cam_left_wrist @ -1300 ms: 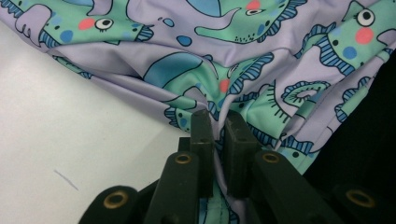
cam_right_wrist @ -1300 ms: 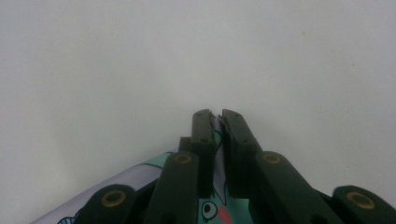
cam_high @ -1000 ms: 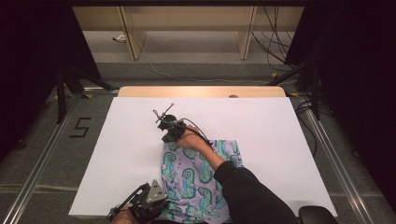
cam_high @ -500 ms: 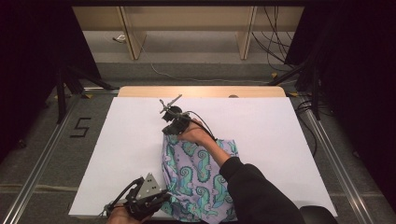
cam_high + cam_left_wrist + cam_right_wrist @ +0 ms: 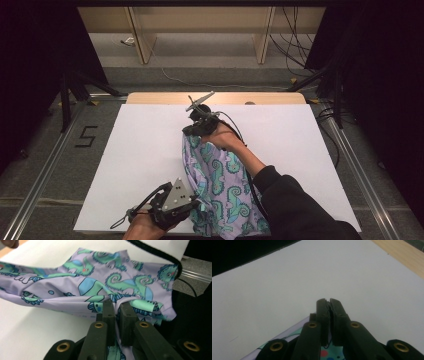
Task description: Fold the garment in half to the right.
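From the high view, the lilac stretch-fabric garment printed with green chameleons [image 5: 220,185] hangs off the white tabletop [image 5: 145,150] between both grippers; lift evenly, keeping it taut.

In the left gripper view, the left hand-held gripper [image 5: 117,305] is clamped on a bunched edge (the far hem is folded under).

In the right gripper view, the right hand-held gripper [image 5: 328,301] is closed; cloth sits beneath, the pinch itself obscured.

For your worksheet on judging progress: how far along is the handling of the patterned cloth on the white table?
Done: both claws have gripped the cloth. The left claw pinches a bunched edge near the table's front; the right claw holds the far end. In hand: the cloth hangs stretched between them above the white table. Left: laying it flat or folding it, since it is creased and partly off the surface.
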Demonstrator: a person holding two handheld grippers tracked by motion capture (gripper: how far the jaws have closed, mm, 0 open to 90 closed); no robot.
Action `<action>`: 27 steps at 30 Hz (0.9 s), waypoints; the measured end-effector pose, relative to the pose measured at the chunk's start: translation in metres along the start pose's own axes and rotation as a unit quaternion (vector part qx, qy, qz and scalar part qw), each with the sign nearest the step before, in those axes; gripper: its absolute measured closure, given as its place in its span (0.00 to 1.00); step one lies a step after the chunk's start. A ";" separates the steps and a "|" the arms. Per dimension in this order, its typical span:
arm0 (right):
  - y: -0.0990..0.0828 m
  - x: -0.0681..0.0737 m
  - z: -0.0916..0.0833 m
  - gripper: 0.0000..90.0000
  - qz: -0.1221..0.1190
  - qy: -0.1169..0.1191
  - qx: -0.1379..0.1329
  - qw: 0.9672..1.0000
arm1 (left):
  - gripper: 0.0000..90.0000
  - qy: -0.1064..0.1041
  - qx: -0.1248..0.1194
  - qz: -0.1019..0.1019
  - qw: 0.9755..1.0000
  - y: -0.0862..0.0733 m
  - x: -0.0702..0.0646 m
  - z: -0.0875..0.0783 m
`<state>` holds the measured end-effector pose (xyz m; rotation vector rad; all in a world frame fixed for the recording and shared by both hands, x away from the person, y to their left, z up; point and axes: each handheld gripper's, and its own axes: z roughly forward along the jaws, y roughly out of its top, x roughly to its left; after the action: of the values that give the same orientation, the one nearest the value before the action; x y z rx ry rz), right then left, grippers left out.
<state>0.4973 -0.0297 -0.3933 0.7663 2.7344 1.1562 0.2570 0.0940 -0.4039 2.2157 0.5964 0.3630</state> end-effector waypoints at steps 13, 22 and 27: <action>-0.023 -0.018 -0.034 0.97 0.015 -0.005 -0.027 1.000 | 0.94 -0.018 0.001 0.047 0.999 0.033 -0.014 0.023; -0.043 -0.027 -0.047 0.97 0.021 -0.010 -0.034 0.999 | 0.94 -0.033 0.011 0.063 0.997 0.041 -0.023 0.039; -0.054 -0.031 -0.052 0.97 0.027 -0.016 -0.032 0.999 | 0.94 -0.041 0.018 0.068 0.997 0.044 -0.027 0.049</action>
<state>0.4887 -0.1107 -0.3973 0.8467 2.6530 1.2253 0.2686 0.0237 -0.4030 2.3004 0.4123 0.3305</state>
